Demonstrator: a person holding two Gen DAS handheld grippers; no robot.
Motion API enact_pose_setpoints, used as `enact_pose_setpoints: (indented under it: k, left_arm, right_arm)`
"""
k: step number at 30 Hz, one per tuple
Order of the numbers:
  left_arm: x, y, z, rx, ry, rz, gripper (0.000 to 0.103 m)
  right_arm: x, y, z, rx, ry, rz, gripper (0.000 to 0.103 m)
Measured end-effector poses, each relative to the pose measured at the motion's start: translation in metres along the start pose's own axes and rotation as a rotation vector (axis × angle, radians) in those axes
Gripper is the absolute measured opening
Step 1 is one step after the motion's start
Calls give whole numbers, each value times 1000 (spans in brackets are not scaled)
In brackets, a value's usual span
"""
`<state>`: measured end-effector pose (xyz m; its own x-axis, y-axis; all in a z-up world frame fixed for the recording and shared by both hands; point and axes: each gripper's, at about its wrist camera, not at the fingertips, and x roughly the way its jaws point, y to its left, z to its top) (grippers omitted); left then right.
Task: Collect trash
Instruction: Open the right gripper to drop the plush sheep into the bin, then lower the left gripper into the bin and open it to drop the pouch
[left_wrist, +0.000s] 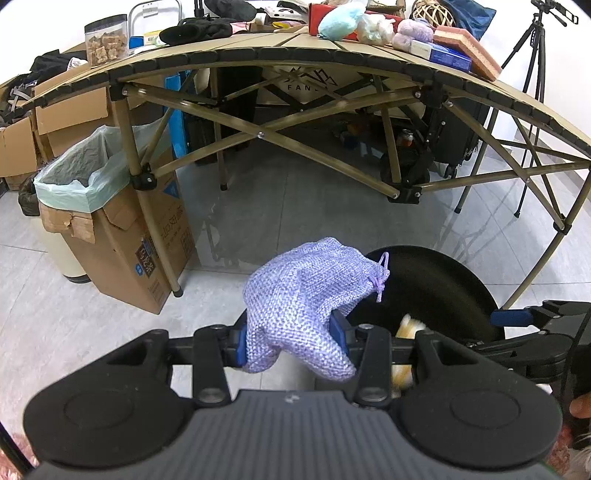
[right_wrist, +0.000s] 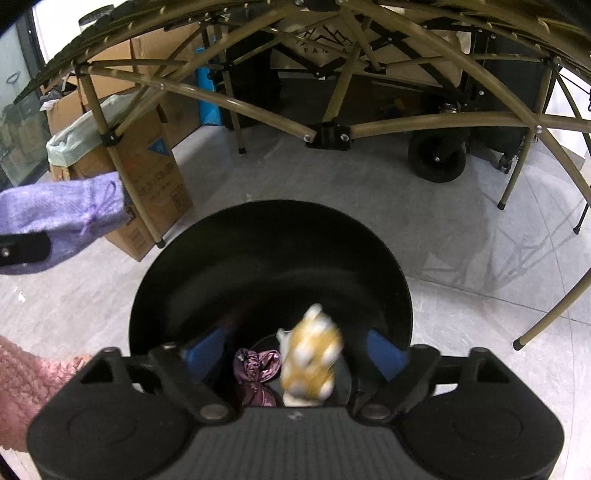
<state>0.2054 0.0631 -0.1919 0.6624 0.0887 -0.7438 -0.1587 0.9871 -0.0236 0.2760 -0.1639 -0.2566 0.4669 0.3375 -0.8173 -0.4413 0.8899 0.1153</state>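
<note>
At centre bottom of the left wrist view, the left gripper is clenched on a lilac pouch, its blue fingers pressing both sides, beside the black bin at right. Centre of the right wrist view, the right gripper stands released over the bin, its fingers apart; a blurred yellow-white toy lies between them without touching, beside purple fabric inside the bin. At left the pouch shows.
</note>
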Motion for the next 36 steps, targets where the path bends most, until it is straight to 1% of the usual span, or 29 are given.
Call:
enact_pose_setpoints:
  k: [1,2,5,10,18,29,36]
  left_arm:
    - [0,0,0,0,0,1,42]
    - [0,0,0,1,0,0,42]
    - [1,-1,0,6,-1,-2,42]
    - [2,-1,-1,8,0,-5,42]
    - [-2,-6,0,15,-6,-26,42]
    - [-6,-24,6,16,-12,-77,42]
    - [-5,-38,9,42,-18,-97,42]
  right_arm:
    - [0,0,0,2,3,5,99]
    - [0,0,1,4,6,11,103]
    - [-2,2,1,0,7,20,103]
    - [-3,5,3,-18,10,2,103]
    - [-11,-1,1,1,15,-25,103]
    - [-36,-27,-5,97,13,-69,103]
    - [-53,-44,-6,152,-24,-88,103]
